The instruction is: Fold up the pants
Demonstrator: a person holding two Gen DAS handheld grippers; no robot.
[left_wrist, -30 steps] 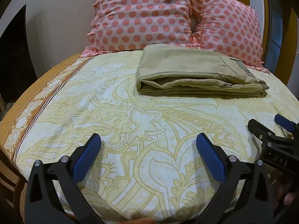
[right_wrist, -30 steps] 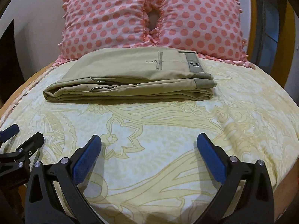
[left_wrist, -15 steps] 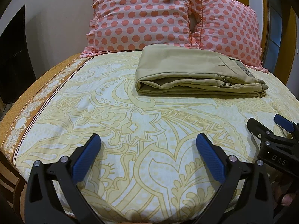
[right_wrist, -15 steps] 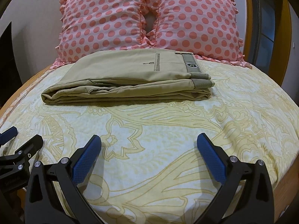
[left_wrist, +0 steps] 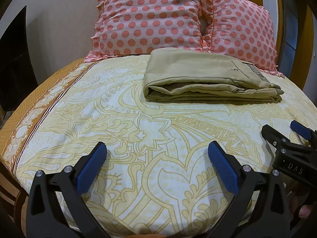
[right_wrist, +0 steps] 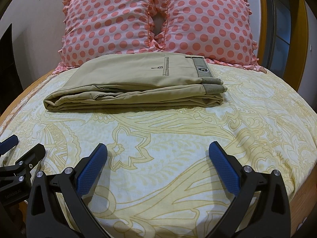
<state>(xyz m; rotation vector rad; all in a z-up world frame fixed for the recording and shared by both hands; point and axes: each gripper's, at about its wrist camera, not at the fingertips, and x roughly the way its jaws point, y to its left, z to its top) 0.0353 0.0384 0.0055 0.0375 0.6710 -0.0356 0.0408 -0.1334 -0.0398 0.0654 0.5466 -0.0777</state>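
Neatly folded khaki pants (right_wrist: pixel 134 87), smooth cotton (ribbed waistband), patterned bedsheet (right_wrist: pixel 178 138).

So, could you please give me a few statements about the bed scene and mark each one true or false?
1. The pants lie folded on the bed sheet. True.
2. The left gripper is shut on the pants. False: it is open, over bare sheet.
3. Two dotted pillows stand behind the pants. True.
4. The right gripper touches the pants. False: it is open, apart from them.
5. The pants' waistband shows on top. True.
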